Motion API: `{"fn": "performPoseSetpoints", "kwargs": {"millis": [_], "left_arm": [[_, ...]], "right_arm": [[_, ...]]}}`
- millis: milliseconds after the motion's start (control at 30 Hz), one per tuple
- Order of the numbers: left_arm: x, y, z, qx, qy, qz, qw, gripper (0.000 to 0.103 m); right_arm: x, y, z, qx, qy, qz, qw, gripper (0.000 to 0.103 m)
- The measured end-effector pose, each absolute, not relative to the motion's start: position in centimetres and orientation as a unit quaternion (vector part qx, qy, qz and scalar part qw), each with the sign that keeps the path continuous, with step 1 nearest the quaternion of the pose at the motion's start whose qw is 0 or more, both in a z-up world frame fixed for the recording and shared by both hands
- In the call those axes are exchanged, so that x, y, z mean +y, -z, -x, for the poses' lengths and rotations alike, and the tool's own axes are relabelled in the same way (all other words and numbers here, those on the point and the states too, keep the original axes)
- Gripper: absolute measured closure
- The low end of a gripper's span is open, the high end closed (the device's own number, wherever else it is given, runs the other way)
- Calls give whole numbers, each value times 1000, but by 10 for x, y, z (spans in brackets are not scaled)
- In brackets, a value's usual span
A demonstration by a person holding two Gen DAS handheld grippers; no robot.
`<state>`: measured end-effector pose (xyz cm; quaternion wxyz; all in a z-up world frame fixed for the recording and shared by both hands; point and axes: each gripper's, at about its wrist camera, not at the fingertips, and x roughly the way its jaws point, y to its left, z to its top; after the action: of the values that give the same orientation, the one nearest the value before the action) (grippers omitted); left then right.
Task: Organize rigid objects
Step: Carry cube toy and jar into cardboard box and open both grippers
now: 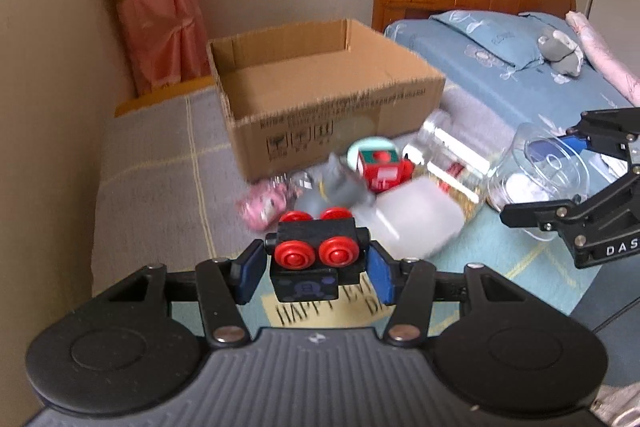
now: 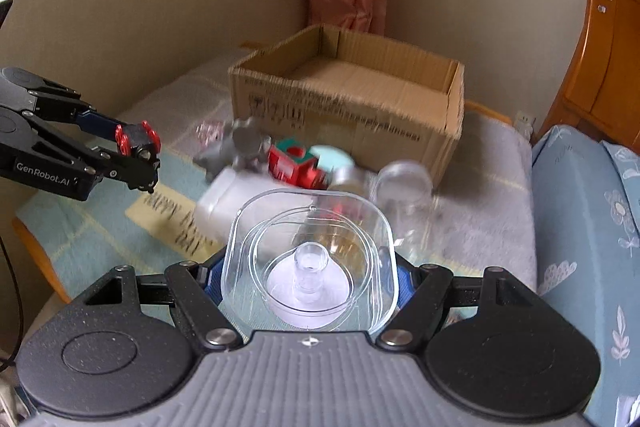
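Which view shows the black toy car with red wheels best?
The left wrist view: the black toy car sits close and sharp between the left gripper fingers. The right wrist view shows it small, side-on, half hidden.

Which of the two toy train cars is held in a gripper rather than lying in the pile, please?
The black car with red wheels, clamped in the left gripper; the red and green one lies among the pile before the cardboard box.

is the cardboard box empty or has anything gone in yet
Empty, as far as shows: the cardboard box is open-topped and only its bare floor shows in both views; the near inside corner is hidden.
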<state>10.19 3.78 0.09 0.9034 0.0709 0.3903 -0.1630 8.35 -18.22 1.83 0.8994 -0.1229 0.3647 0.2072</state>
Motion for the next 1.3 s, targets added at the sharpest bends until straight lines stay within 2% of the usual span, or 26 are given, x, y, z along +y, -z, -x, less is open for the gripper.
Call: {"fn": "performPoseSetpoints", "kwargs": {"millis": [467,700,967,1000,1067,1133,1300], "left_arm": [[23,-52,-196,351,169,-92,917,50],[12,-52,-250,356,168,-102,914,50],[6,-35,-290,380,168,-108,903,50],[6,-33,-294,382,167,-110,902,50],[6,-30,-300,386,164,-112,901,50],[6,-26,-309,390,161,-111,900,50],[5,-20,-333,397,156,-113,897,50]], "right_arm": [[-190,-69,-157,303,-200,115,925,24],[-188,-81,-212,294,-192,116,929,24],[-184,-69,-267,313,-182,103,927,24],[-184,-66,-273,316,-182,99,926,22],[-184,-62,-280,323,-186,97,923,9],[-185,-59,-279,315,-187,96,926,2],[-191,-53,-273,319,-186,92,925,1]]}}
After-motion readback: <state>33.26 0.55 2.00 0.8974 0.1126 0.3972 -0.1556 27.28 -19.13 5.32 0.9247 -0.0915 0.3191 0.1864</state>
